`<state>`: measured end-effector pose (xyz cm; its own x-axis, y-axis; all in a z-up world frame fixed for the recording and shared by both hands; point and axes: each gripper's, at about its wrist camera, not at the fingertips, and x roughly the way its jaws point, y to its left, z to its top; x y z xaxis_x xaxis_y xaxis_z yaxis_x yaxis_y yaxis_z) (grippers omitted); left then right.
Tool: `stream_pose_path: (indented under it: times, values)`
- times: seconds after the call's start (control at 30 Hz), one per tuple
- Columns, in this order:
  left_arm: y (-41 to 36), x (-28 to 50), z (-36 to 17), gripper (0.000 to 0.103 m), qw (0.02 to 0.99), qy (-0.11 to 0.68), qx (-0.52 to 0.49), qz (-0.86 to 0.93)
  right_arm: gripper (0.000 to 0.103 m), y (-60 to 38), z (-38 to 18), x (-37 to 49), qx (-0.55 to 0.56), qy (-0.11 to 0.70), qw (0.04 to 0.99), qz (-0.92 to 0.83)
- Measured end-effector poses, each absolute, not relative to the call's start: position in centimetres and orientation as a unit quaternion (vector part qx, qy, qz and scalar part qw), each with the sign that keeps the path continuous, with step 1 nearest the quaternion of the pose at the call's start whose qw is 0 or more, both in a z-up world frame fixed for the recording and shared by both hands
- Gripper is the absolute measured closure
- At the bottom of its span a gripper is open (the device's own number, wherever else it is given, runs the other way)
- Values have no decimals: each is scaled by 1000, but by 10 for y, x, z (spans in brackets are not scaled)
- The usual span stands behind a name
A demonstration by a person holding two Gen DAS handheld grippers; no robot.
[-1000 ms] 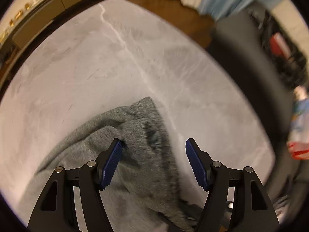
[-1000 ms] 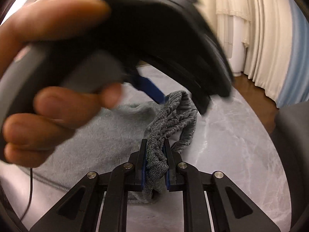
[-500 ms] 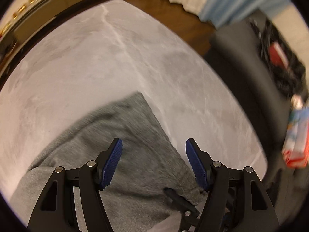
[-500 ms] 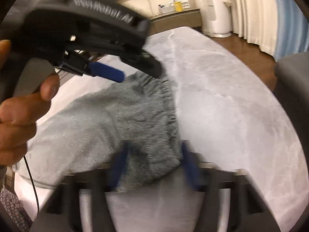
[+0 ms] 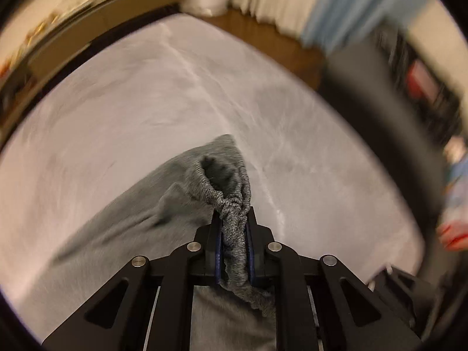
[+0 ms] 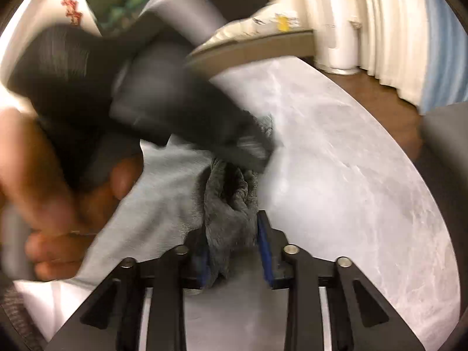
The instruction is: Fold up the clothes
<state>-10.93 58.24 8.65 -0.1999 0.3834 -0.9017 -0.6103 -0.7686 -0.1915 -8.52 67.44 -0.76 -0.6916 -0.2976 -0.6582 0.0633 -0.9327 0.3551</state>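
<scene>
A pale grey marbled counter (image 5: 146, 111) fills most of both views, its far edge curving toward a brown wooden floor (image 6: 377, 93) and cream curtains (image 6: 389, 29) beyond. On it lies the grey knit garment (image 5: 122, 228), spread from the near left side toward the middle of the counter, with one bunched, ribbed end lifted off the surface.

The person's left hand (image 6: 55, 204) shows at the left of the right wrist view, blurred, fingers curled around a grey handle. The left gripper (image 5: 234, 245) it carries points steeply down at the counter, and its jaws are closing, with the ribbed cuff of the garment pinched between the blue pads (image 5: 218, 251); the cloth hangs from them in a twisted rope, and an open mouth of fabric gapes just beyond the fingertips.

The right gripper (image 6: 234, 251) slants down toward the counter from the near edge. Its jaws are opening: a darker fold of the garment sits between them, lying against the left pad, while the right pad (image 6: 264, 251) stands clear of the cloth with a gap of counter showing beside it.
</scene>
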Motion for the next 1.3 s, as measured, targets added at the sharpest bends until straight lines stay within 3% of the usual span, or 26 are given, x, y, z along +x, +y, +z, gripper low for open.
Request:
stream_pose_path:
  times: [0.03, 0.07, 0.17, 0.23, 0.3, 0.33, 0.37, 0.47, 0.67, 0.83, 0.93, 0.97, 1.0, 1.03, 1.13, 1.23, 1.3]
  values:
    - [558, -108, 97, 91, 329, 64, -534, 777, 31, 679, 1, -79, 358, -178, 132, -907]
    - [529, -105, 107, 91, 330, 18, -524, 785, 26, 680, 5, -77, 346, -197, 158, -903]
    - [430, -88, 109, 89, 311, -98, -504, 800, 26, 683, 15, -74, 316, -251, 232, -885]
    - [378, -81, 90, 82, 279, -141, -502, 806, 26, 671, 9, -85, 325, -263, 258, -871]
    - [350, -79, 70, 55, 249, -175, -511, 804, 29, 652, 0, -100, 348, -251, 255, -867]
    - [338, -78, 63, 43, 242, -199, -511, 801, 40, 640, -6, -108, 362, -240, 248, -866]
    - [327, -77, 56, 39, 235, -222, -511, 797, 52, 628, -11, -117, 377, -230, 242, -864]
    - [325, -80, 51, 38, 228, -230, -509, 797, 65, 597, -23, -138, 416, -190, 214, -863]
    - [350, -87, 51, 33, 226, -173, -522, 804, 65, 538, -45, -154, 460, -105, 213, -856]
    - [356, -102, 51, 31, 224, -173, -528, 801, 65, 508, -61, -161, 467, -61, 218, -854]
    - [373, -113, 46, 28, 211, -114, -554, 797, 65, 490, -74, -172, 477, -49, 238, -844]
    - [381, -115, 44, 29, 196, -84, -560, 801, 65, 488, -76, -175, 479, -50, 242, -842]
    - [389, -114, 46, 43, 186, -58, -547, 814, 65, 487, -77, -178, 481, -51, 245, -841]
    - [394, -113, 48, 80, 182, -41, -547, 816, 65, 486, -79, -181, 482, -52, 248, -839]
    - [376, -101, 67, 87, 198, -85, -534, 818, 65, 501, -78, -187, 484, -87, 254, -833]
    - [320, -83, 70, 87, 167, -138, -531, 819, 65, 522, -62, -186, 452, -128, 268, -841]
    - [309, -86, 55, 86, 138, -123, -540, 821, 65, 533, -63, -193, 446, -156, 262, -841]
